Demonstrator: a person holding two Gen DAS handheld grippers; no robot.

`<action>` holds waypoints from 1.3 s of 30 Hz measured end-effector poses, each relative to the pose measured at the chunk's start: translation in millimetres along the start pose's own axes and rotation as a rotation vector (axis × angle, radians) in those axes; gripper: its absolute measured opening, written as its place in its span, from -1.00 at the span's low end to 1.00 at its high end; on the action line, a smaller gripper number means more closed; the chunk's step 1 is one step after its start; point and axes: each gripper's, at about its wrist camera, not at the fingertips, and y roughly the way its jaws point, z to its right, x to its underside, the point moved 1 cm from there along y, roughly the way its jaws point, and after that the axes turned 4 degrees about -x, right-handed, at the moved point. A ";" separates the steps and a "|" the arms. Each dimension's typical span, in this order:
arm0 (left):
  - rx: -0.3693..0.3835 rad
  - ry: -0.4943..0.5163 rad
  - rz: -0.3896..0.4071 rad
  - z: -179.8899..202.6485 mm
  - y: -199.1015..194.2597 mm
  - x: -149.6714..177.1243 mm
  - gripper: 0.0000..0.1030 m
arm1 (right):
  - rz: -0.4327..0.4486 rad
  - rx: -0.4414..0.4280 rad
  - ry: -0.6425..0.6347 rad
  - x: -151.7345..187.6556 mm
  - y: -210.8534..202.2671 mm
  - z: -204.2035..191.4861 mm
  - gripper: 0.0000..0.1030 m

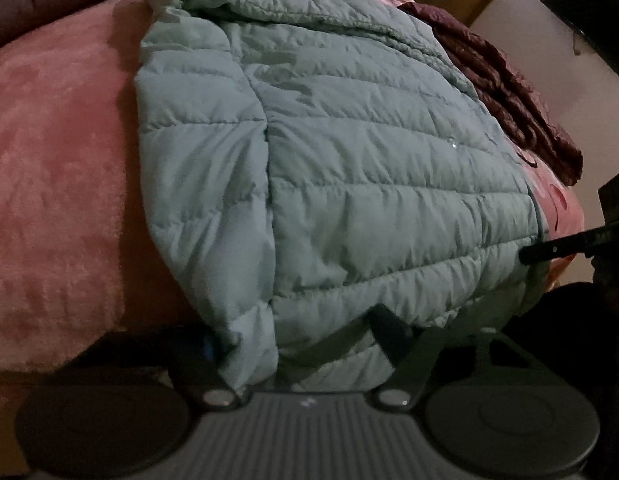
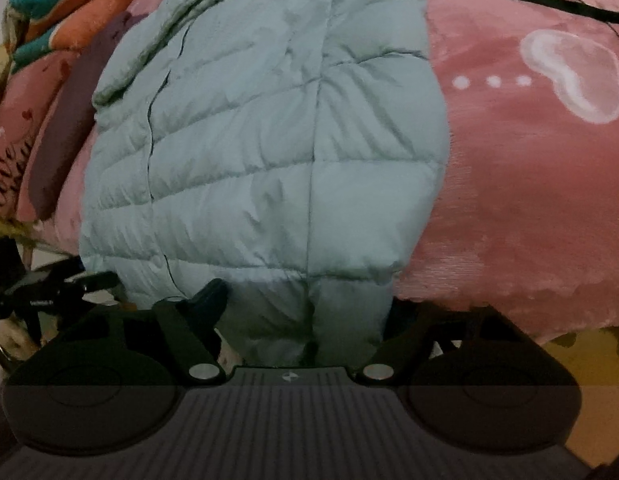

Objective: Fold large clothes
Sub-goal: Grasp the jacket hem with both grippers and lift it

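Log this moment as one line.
jacket: flat on pink blanket | left gripper: at hem | right gripper: at hem

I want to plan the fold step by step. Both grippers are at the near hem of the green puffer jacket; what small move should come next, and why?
Probably close both grippers on the hem. The jacket lies flat on the pink blanket, and its hem hangs between the fingers of the left gripper and the right gripper, but a firm pinch is not clear yet.
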 end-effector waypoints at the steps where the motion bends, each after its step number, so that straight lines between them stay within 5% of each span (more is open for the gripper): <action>1: -0.001 0.000 -0.002 0.5 0.5 -0.2 0.17 | -0.002 0.007 -0.009 -1.1 2.3 -2.3 0.67; 6: 0.021 0.010 -0.009 -0.4 -1.2 -0.2 -0.30 | 0.011 0.009 -0.058 2.7 6.1 -11.6 -0.20; 12: 0.094 0.028 0.011 -1.5 -10.2 -3.3 -0.58 | 0.063 -0.035 -0.088 4.7 0.4 -20.8 -0.53; 20: 0.300 -0.056 0.119 -11.5 -36.5 -13.4 -0.59 | 0.141 -0.253 -0.046 0.9 -17.9 -18.0 -0.57; 27: 0.494 -0.199 0.244 -20.4 -50.3 -32.8 -0.59 | 0.253 -0.551 0.073 -19.9 -24.7 -10.5 -0.58; 32: 0.568 -0.312 0.334 -32.9 -50.6 -60.7 -0.59 | 0.349 -0.707 0.131 -43.8 -31.7 -14.6 -0.58; 39: 0.580 -0.445 0.438 -56.5 -35.4 -119.3 -0.59 | 0.496 -0.814 0.208 -91.8 -37.5 -9.3 -0.58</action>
